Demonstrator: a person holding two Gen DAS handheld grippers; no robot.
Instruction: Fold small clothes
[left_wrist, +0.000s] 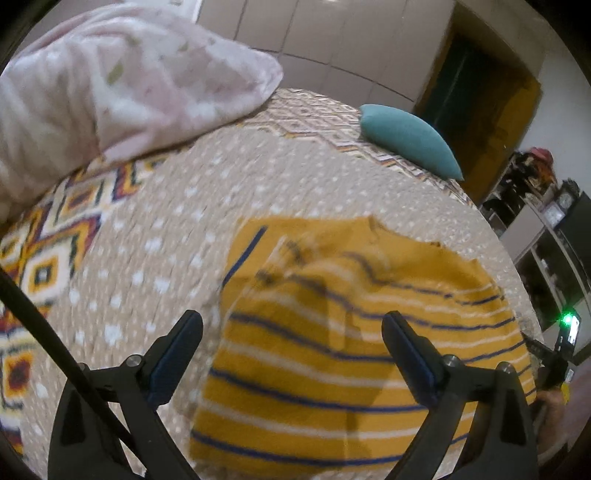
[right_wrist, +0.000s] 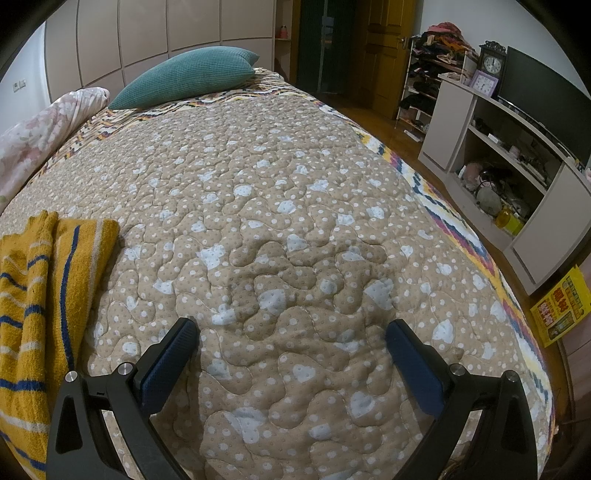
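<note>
A mustard-yellow knit garment with blue and white stripes (left_wrist: 332, 354) lies partly folded on the beige quilted bed. My left gripper (left_wrist: 291, 328) hovers above its left half, fingers wide open and holding nothing. In the right wrist view the same garment (right_wrist: 40, 295) lies at the far left, its folded corner pointing toward the bed's middle. My right gripper (right_wrist: 291, 332) stands open over bare quilt, well to the right of the garment. The left wrist view is motion-blurred.
A teal pillow (right_wrist: 184, 75) and a pink floral duvet (left_wrist: 122, 81) lie at the head of the bed (right_wrist: 295, 206). Past the bed's right edge are a white shelf unit (right_wrist: 517, 166) with clutter, a dark screen and a yellow box (right_wrist: 561, 306) on the floor.
</note>
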